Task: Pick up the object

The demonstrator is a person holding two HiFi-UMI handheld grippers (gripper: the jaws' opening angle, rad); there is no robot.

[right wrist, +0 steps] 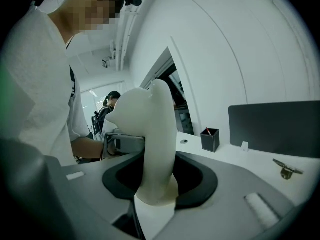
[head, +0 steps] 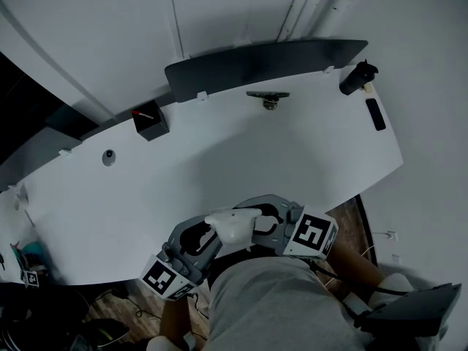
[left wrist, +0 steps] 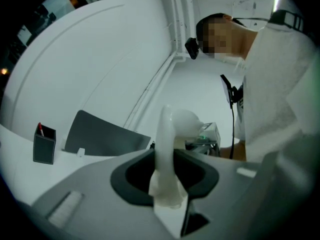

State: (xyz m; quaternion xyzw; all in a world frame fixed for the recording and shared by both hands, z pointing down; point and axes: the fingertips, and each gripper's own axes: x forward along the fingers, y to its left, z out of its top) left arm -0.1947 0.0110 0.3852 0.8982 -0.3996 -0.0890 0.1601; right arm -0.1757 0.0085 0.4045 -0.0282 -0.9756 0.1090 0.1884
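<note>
Object point(head: 232, 225), smooth, white, bulbous, sits clamped between both hand-held grippers point(head: 210, 238) point(head: 262, 222).

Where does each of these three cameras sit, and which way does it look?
Head view: on the person's head, facing steeply down at the white desk; their torso, the left hand-held gripper and the right hand-held gripper show.
Left gripper view: on the left hand-held gripper, looking along its jaws, closed on the white object; torso at right.
Right gripper view: on the right hand-held gripper, likewise; torso at left.
Shared: all show the white object and black pen holder.
</note>
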